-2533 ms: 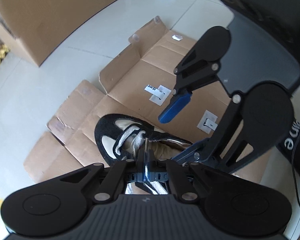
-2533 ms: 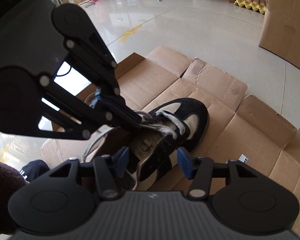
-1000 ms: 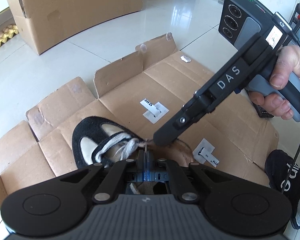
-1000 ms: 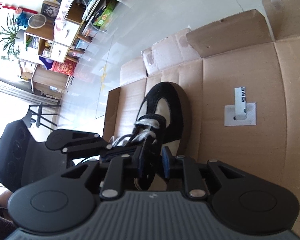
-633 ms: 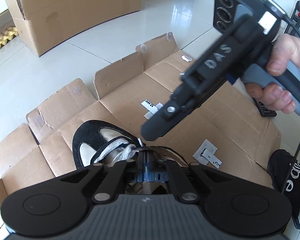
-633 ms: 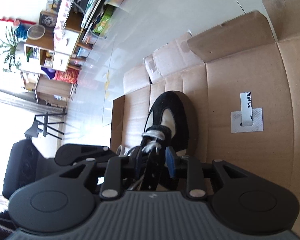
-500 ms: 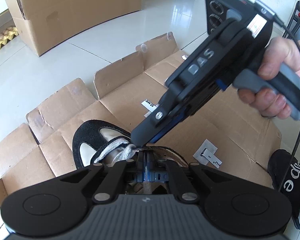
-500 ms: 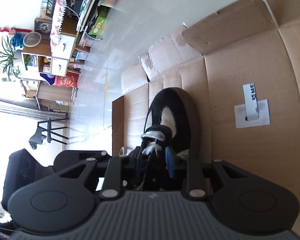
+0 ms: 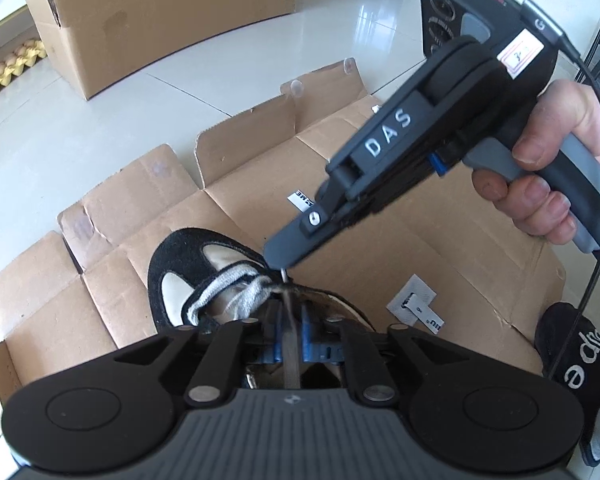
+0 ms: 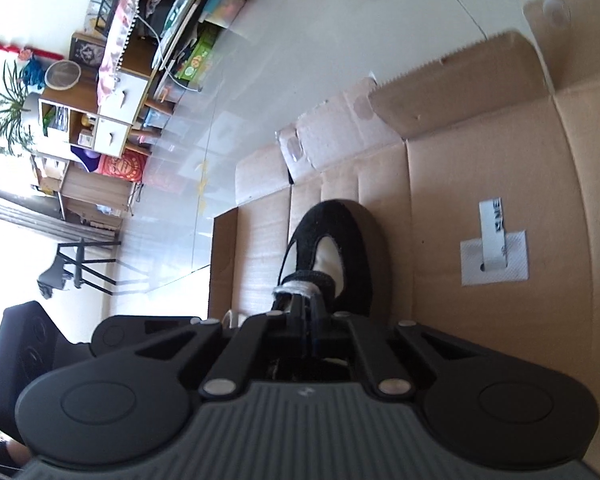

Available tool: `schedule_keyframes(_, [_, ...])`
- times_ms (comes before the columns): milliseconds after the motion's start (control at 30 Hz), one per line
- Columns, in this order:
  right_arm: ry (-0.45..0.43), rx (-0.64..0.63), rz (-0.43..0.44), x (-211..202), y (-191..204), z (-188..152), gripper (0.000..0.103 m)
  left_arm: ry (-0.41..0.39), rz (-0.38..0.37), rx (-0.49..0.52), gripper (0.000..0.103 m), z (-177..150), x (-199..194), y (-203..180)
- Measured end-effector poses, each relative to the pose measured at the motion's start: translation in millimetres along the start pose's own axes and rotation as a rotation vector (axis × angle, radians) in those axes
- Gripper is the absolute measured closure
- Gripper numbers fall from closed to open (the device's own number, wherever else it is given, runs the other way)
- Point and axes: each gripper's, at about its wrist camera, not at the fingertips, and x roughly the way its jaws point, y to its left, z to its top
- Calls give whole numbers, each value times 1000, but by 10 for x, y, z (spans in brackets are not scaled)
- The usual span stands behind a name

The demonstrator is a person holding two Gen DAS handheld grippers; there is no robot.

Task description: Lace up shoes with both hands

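- At nine o'clock in the left wrist view, a large cardboard box (image 9: 148, 12) stands on the tiled floor (image 9: 60, 132), with egg trays (image 9: 10, 70) beside it.
- Toward the centre, flattened cardboard (image 9: 240, 216) lies on that floor and carries the black-and-cream shoe (image 9: 188, 268), toe pointing to eleven o'clock.
- At six o'clock the left gripper (image 9: 286, 334) has its blue fingers (image 9: 271, 332) pressed nearly together on a lace end (image 9: 290, 344) running up between them.
- Grey-white laces (image 9: 236, 296) cross the shoe's throat just ahead.
- From two o'clock the right gripper (image 9: 278, 258) slants down, fingers closed on the lace's metal tip (image 9: 284, 275) at the eyelet edge.
- At three o'clock a hand (image 9: 552, 168) grips its handle.
- Seen from the right wrist, those fingers are drawn together over the laces.
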Motion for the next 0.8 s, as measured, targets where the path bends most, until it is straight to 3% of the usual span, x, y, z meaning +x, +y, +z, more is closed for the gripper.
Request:
schedule_keyframes(67, [-57,-69,-72,-110,43,75,101,0,4,5,84,-8,2,-6])
schedule_keyframes(167, [-19,-253,-149,-132,185,112,98,-1,11,13,86,-20,5,-16])
schedule_keyframes(233, [0,-461,-228,-124,388,43,89,-2,15,18,92,-28,7,-23])
schedule_keyframes(300, [12,-609,-280,-98,502,-8,75,-6,23,29,93,-26,13,-30])
schedule_keyframes(333, [20,-746,-307,-85,602,-86,70,-7,25,31,93,-24,15,-30])
schedule_keyframes(567, [121,-1326,-380,185,888,-583,70,9,56,23,93,-39,-105,-34])
schedule_keyframes(667, [145,-1457,-392,289,901,-733,71,17,71,18,88,-47,-167,-36])
schedule_keyframes(767, [152,-1560,-404,384,948,-837,80,25,85,12,85,-55,-228,-38])
schedule_keyframes(800, [152,-1577,-406,394,957,-851,89,28,90,10,85,-57,-248,-38])
